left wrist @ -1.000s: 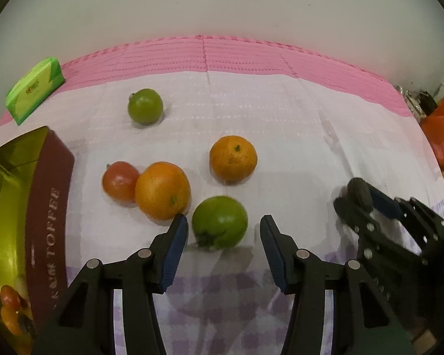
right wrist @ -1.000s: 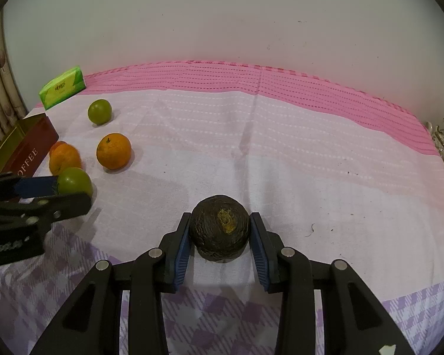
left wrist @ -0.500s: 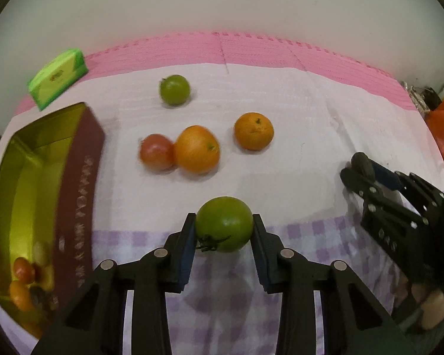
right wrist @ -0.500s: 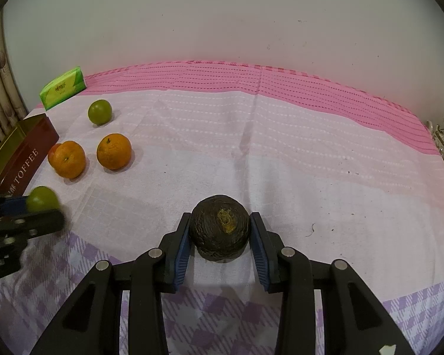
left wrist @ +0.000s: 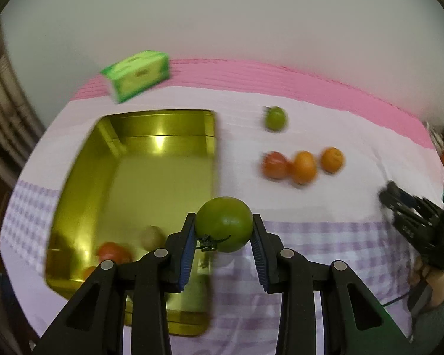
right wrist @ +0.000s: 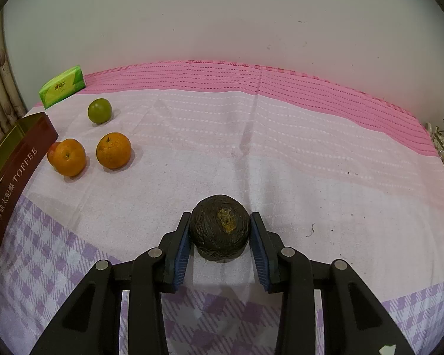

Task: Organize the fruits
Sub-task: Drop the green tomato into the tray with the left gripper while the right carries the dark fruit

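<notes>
My left gripper [left wrist: 223, 233] is shut on a green tomato [left wrist: 224, 223] and holds it in the air beside the right rim of the gold toffee tin [left wrist: 133, 183]. The tin holds a few fruits in its near corner, among them a red tomato [left wrist: 114, 251]. My right gripper [right wrist: 220, 233] is shut on a dark avocado [right wrist: 219, 226] that rests on the cloth. On the table lie a small green fruit [right wrist: 99, 110], two oranges [right wrist: 113, 150] [right wrist: 69, 156] and a red tomato [left wrist: 275, 165].
A green tissue pack [right wrist: 61, 86] lies at the far left by the wall. The tin's brown side [right wrist: 11, 189] stands at the left of the right wrist view. The right gripper shows at the right edge of the left wrist view [left wrist: 414, 222]. Clutter sits at the far right edge.
My left gripper closed on the green tomato, lifted it and swung left toward the tin. The right gripper stayed still on the avocado.
</notes>
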`<action>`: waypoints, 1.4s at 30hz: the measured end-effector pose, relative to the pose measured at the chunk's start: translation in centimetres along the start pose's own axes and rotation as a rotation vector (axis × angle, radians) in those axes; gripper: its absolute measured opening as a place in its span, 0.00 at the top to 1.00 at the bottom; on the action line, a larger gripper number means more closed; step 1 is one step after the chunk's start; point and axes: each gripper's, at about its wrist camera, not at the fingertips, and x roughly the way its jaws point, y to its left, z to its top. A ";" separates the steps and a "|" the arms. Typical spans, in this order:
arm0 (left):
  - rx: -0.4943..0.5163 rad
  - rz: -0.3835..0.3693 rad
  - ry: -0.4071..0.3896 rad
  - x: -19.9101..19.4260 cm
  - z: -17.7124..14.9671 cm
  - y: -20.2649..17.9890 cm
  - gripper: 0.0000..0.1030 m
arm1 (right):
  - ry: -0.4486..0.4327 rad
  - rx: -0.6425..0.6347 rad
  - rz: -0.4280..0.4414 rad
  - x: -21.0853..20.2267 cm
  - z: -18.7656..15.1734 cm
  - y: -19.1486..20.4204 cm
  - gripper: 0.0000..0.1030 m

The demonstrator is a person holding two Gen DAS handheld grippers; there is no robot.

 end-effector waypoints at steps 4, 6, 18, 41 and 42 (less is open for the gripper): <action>-0.016 0.050 0.020 0.7 -0.4 3.0 0.65 | 0.000 -0.001 0.000 0.0 0.0 0.0 0.66; -0.018 0.060 0.038 1.1 -0.8 4.0 0.65 | 0.000 -0.001 0.000 0.0 0.0 0.0 0.66; -0.030 0.072 0.103 3.7 -2.2 4.7 0.64 | 0.001 -0.005 -0.003 0.1 0.1 0.0 0.66; -0.019 0.110 0.120 1.2 -0.9 5.9 0.50 | 0.001 -0.006 -0.001 0.0 0.1 0.0 0.66; -0.013 0.111 0.105 0.5 -0.8 6.1 0.49 | 0.001 -0.005 -0.001 0.0 0.1 0.1 0.66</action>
